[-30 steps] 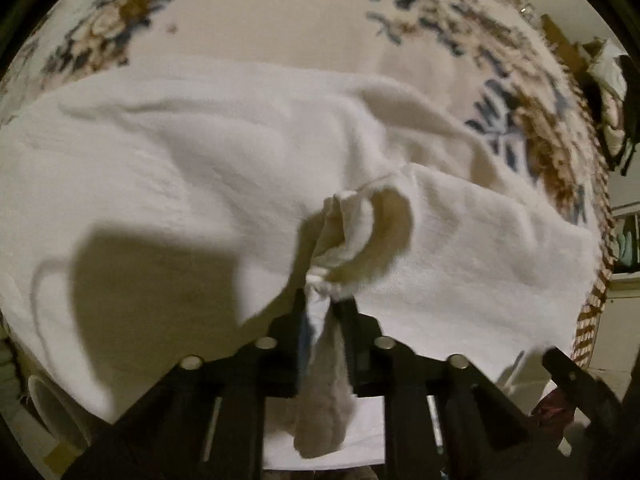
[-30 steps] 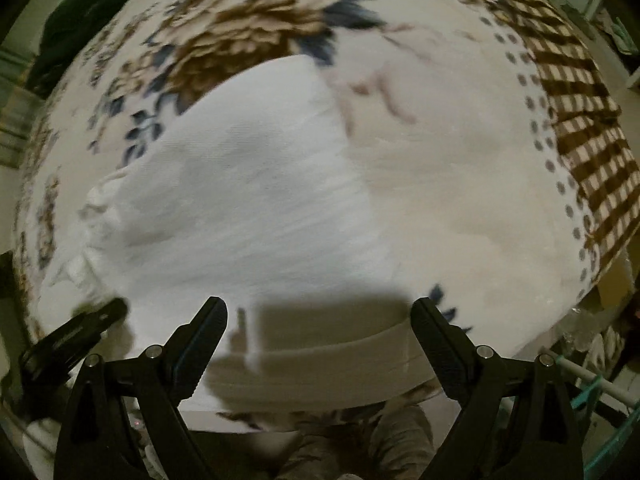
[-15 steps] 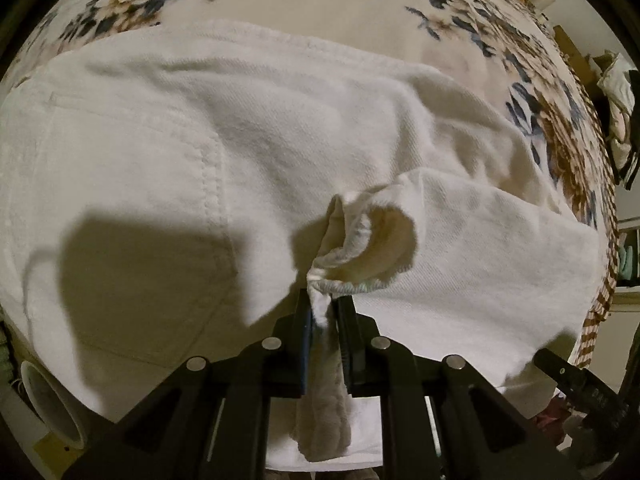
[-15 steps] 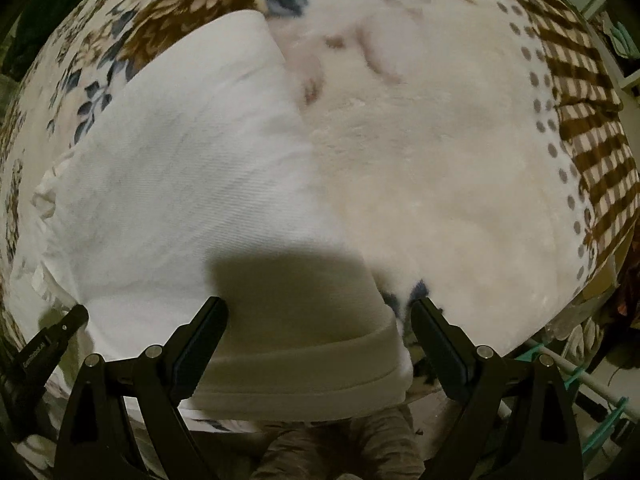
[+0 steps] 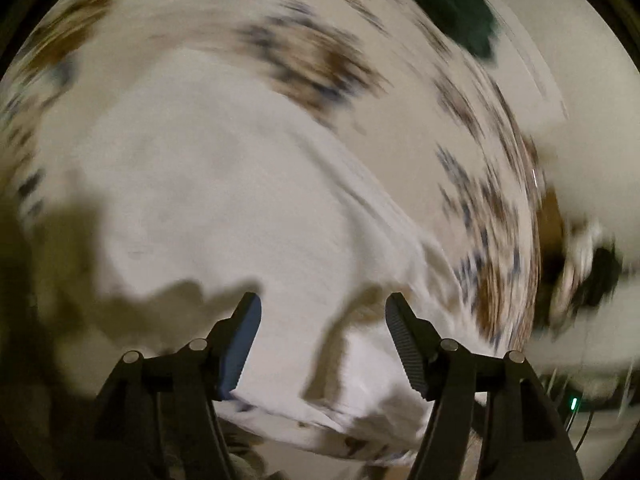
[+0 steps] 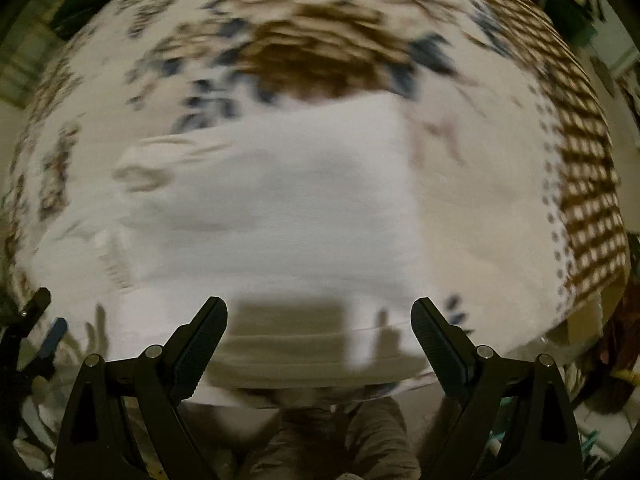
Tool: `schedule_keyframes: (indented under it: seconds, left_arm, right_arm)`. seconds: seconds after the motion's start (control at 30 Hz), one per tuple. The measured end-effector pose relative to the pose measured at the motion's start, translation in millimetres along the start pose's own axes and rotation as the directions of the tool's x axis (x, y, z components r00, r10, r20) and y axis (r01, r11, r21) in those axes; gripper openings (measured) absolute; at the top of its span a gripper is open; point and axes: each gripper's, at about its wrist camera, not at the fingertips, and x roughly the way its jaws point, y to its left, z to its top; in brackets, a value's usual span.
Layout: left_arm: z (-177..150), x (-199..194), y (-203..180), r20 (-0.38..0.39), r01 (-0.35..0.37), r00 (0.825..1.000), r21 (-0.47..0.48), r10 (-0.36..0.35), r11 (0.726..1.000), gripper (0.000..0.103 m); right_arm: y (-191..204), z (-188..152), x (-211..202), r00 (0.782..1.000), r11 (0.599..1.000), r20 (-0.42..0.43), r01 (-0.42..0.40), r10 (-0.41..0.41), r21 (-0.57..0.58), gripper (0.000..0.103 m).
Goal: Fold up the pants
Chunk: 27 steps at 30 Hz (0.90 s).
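Observation:
The white pants (image 5: 224, 208) lie folded on a floral blanket (image 5: 320, 64); both views are motion-blurred. My left gripper (image 5: 322, 336) is open and empty, held above the near part of the pants. In the right wrist view the pants (image 6: 288, 208) form a rough rectangle with the waistband at the near edge. My right gripper (image 6: 318, 340) is open and empty above that near edge. The left gripper's tip (image 6: 36, 316) shows at the far left of the right wrist view.
The blanket (image 6: 520, 208) has brown and blue flowers and a brown checked border (image 6: 588, 184) on the right. A dark green thing (image 5: 452, 4) lies beyond the blanket's far edge. Clutter (image 5: 580, 276) sits off the right edge.
My left gripper has opened and let go of the bunched white cloth, and has swung to a new angle. The right gripper stays open and has shifted over the pants.

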Motion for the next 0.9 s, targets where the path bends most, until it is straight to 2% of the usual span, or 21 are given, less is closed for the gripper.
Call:
schedule_keyframes:
  seconds: [0.07, 0.13, 0.17, 0.2, 0.23, 0.3, 0.37, 0.53, 0.57, 0.6, 0.63, 0.77, 0.9]
  left_arm:
    - [5, -9, 41, 0.049, -0.007, 0.999, -0.14, 0.014, 0.99, 0.062]
    - [8, -4, 73, 0.076, -0.015, 0.996, -0.261, 0.036, 0.965, 0.062]
    - [12, -1, 97, 0.092, -0.008, 0.995, -0.337, 0.041, 0.941, 0.062]
    - [13, 1, 110, 0.102, 0.004, 0.994, -0.376, 0.037, 0.927, 0.062]
    - [17, 7, 130, 0.119, 0.031, 0.993, -0.445, 0.025, 0.895, 0.062]
    - [23, 21, 147, 0.133, 0.055, 0.991, -0.519, 0.017, 0.853, 0.062]
    - [32, 29, 149, 0.165, 0.082, 0.986, -0.538, 0.009, 0.839, 0.062]
    - [57, 35, 135, 0.171, 0.042, 0.984, -0.51, 0.053, 0.859, 0.06]
    - [58, 34, 132, 0.185, 0.041, 0.981, -0.5, 0.061, 0.865, 0.054]
    - [59, 34, 129, 0.193, 0.037, 0.979, -0.481, 0.064, 0.876, 0.036]
    - [58, 34, 128, 0.196, 0.03, 0.978, -0.46, 0.069, 0.887, 0.03]
    - [51, 8, 107, 0.272, -0.013, 0.956, -0.325, 0.107, 0.946, 0.024]
    - [40, -34, 53, 0.363, -0.01, 0.93, -0.143, 0.062, 0.99, 0.017]
  right_arm:
    - [30, 1, 0, 1.0, 0.998, 0.006, -0.024, 0.024, -0.053, 0.095]
    - [59, 2, 8, 0.999, 0.993, -0.001, -0.047, 0.047, -0.105, 0.095]
    - [66, -8, 12, 0.999, 0.992, -0.004, -0.054, 0.054, -0.117, 0.095]
    - [80, -4, 18, 0.997, 0.989, -0.012, -0.071, 0.07, -0.128, 0.095]
    - [85, -14, 21, 0.997, 0.988, -0.014, -0.08, 0.079, -0.132, 0.095]
    - [105, -11, 29, 0.995, 0.984, -0.018, -0.095, 0.094, -0.148, 0.095]
    - [121, -16, 32, 0.994, 0.981, -0.024, -0.107, 0.104, -0.161, 0.095]
    - [138, -18, 41, 0.992, 0.976, -0.041, -0.126, 0.12, -0.181, 0.095]
    - [138, -20, 41, 0.992, 0.975, -0.045, -0.124, 0.117, -0.184, 0.095]
    - [138, -21, 42, 0.992, 0.975, -0.046, -0.124, 0.117, -0.185, 0.095]
    - [135, -22, 42, 0.992, 0.975, -0.046, -0.125, 0.118, -0.185, 0.095]
    - [118, -23, 34, 0.992, 0.977, -0.034, -0.123, 0.119, -0.173, 0.095]
    - [89, -22, 23, 0.992, 0.983, -0.02, -0.126, 0.125, -0.136, 0.095]
